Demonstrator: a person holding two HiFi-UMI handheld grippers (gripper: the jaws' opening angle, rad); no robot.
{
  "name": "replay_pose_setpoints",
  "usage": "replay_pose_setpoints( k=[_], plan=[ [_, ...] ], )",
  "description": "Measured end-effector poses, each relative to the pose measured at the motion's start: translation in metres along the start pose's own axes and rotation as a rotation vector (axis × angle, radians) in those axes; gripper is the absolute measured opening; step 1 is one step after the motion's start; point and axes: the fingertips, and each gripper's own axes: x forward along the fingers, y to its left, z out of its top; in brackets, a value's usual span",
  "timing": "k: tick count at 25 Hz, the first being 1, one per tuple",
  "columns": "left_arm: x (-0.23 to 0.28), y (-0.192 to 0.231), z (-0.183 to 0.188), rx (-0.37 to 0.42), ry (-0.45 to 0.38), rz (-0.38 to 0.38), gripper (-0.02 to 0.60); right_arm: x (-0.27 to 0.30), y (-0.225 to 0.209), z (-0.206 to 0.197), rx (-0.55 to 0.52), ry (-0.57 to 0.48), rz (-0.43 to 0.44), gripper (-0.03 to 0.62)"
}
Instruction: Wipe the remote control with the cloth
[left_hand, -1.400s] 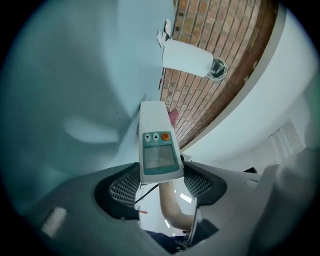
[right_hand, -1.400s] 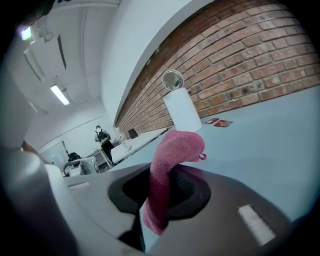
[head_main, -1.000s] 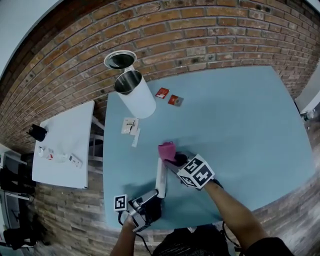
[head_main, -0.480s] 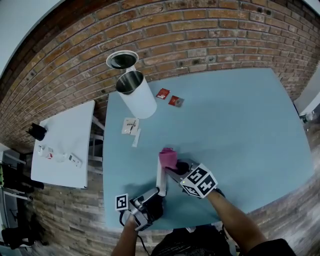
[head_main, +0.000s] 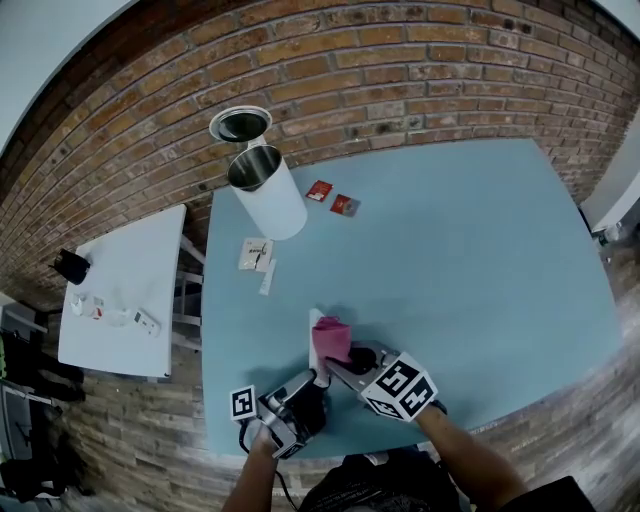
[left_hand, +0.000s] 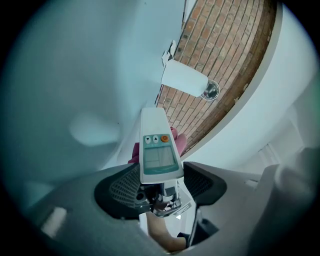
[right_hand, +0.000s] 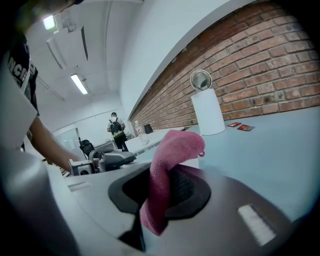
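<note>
The remote control (left_hand: 159, 150) shows, above its screen, a down triangle, an up triangle and an orange button with a power-like sign. The cube (head_main: 241, 404) on the left hand-held gripper (head_main: 318, 380) and the cube (head_main: 398, 385) on the right hand-held gripper (head_main: 348, 362) bear black-and-white square markers without letters. White letters on a dark sleeve (right_hand: 22, 70) and print on the far red packets (head_main: 319, 191) cannot be read.

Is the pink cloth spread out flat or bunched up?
Bunched up: the pink cloth hangs folded, pinched in the right gripper.
</note>
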Motion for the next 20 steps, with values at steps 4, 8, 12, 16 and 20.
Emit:
replay_pose_setpoints(
  k=[4, 8, 12, 16, 20],
  plan=[
    [0.003, 0.0, 0.001, 0.006, -0.02, -0.004, 0.268, -0.012, 0.016, 0.001, -0.006, -0.02, 0.008, 0.077],
    [0.005, 0.001, 0.003, 0.007, -0.032, -0.009, 0.268, -0.021, 0.032, -0.002, -0.003, -0.036, 0.019, 0.077],
    [0.006, 0.0, 0.005, 0.003, -0.04, -0.015, 0.268, -0.029, 0.044, -0.006, -0.01, -0.037, 0.037, 0.077],
    [0.007, 0.0, 0.005, 0.004, -0.045, -0.017, 0.268, -0.038, 0.058, -0.006, -0.034, -0.05, 0.064, 0.077],
    [0.008, 0.0, 0.005, 0.002, -0.05, -0.017, 0.268, -0.037, 0.08, 0.0, -0.083, -0.059, 0.133, 0.077]
  ],
)
